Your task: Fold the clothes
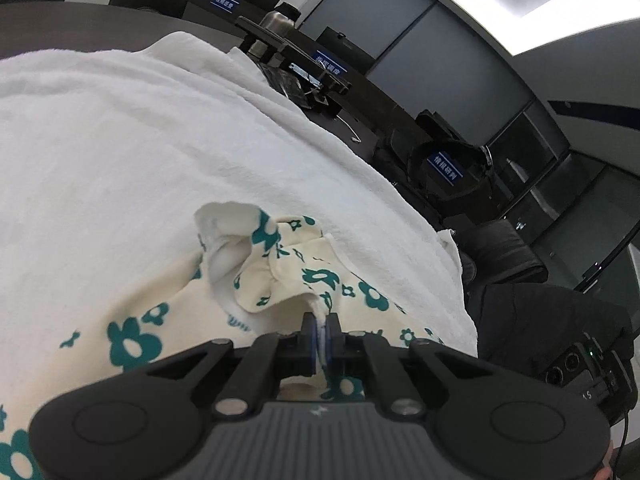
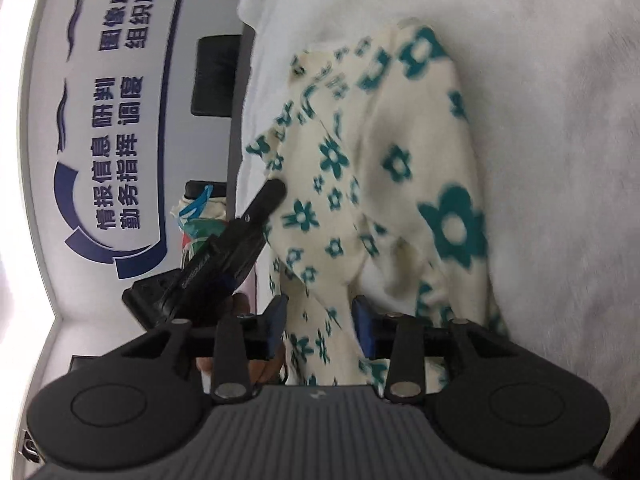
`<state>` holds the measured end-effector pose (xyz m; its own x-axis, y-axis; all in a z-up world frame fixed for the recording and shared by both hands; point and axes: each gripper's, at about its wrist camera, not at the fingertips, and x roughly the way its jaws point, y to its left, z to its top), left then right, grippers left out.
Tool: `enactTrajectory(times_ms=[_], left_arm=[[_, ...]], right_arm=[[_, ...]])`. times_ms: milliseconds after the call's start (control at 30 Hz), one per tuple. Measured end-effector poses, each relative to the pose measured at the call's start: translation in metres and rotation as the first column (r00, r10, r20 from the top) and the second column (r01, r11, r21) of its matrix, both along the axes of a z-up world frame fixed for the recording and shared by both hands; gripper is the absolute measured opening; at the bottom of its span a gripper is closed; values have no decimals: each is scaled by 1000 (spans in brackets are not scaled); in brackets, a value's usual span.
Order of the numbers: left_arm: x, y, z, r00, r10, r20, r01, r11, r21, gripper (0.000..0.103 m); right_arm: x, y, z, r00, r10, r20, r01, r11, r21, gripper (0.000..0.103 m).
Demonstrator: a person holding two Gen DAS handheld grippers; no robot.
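currently the floral garment [image 1: 320, 280], cream with teal flowers, lies crumpled on a white towel [image 1: 120, 140] spread over the dark bench [image 1: 380, 96]. left tongs [image 1: 321, 334], at 6 o'clock in the left wrist view, are clamped on a thin fold of the garment's edge. right tongs [image 2: 322, 330] stand partly apart at 6 o'clock in the right wrist view; garment fabric passes between the blue pads [image 2: 365, 330], but contact with both pads cannot be confirmed. the left tongs' black body appears at 9 o'clock of the garment there, its tip touching the cloth.
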<state>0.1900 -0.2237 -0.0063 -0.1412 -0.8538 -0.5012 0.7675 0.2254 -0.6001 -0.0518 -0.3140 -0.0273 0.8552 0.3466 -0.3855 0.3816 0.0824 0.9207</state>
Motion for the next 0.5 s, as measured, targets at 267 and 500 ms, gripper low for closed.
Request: enactTrajectory(times_ms=[267, 500], left_arm=[[1, -3, -4, 999, 40, -23, -40, 999, -6, 3], [-2, -9, 3, 999, 37, -17, -38, 999, -19, 3]], right_arm=[[25, -11, -29, 977, -171, 124, 148, 973, 180, 37], [18, -3, -5, 953, -221, 206, 249, 961, -122, 12]])
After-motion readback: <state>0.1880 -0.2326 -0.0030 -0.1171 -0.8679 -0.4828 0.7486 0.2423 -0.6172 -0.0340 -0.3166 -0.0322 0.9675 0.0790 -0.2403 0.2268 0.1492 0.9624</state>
